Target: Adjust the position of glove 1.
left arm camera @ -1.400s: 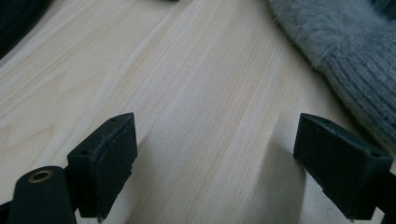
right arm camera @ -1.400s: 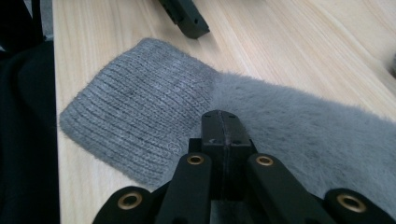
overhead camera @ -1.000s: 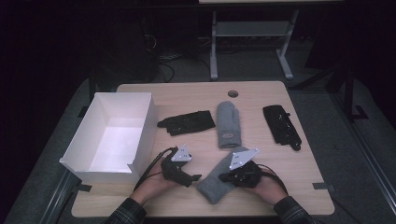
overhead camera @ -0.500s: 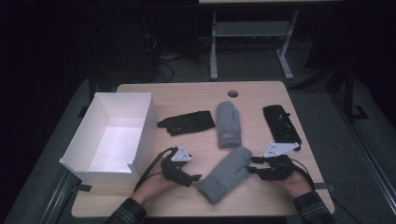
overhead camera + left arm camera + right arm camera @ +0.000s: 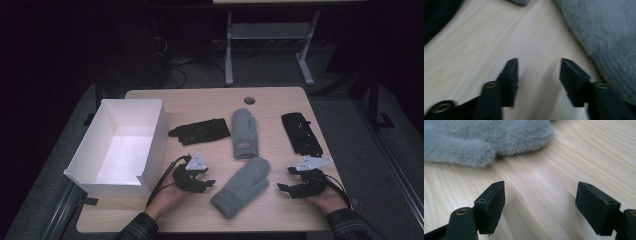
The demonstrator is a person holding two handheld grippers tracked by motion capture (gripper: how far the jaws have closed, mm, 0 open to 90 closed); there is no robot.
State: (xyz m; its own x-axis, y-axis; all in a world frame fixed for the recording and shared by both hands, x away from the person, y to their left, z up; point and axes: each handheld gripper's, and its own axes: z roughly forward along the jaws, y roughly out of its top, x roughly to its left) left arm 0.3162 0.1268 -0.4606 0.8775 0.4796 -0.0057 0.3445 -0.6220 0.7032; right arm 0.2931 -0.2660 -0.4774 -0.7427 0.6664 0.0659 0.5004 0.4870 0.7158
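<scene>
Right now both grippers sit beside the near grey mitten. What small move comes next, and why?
Probably ease the left gripper right onto the cuff end of the near grey mitten. The jaws have just been closing with bare table between them, and the mitten lies loose beside them. The right gripper, jaws just opened, stands clear of it.
</scene>
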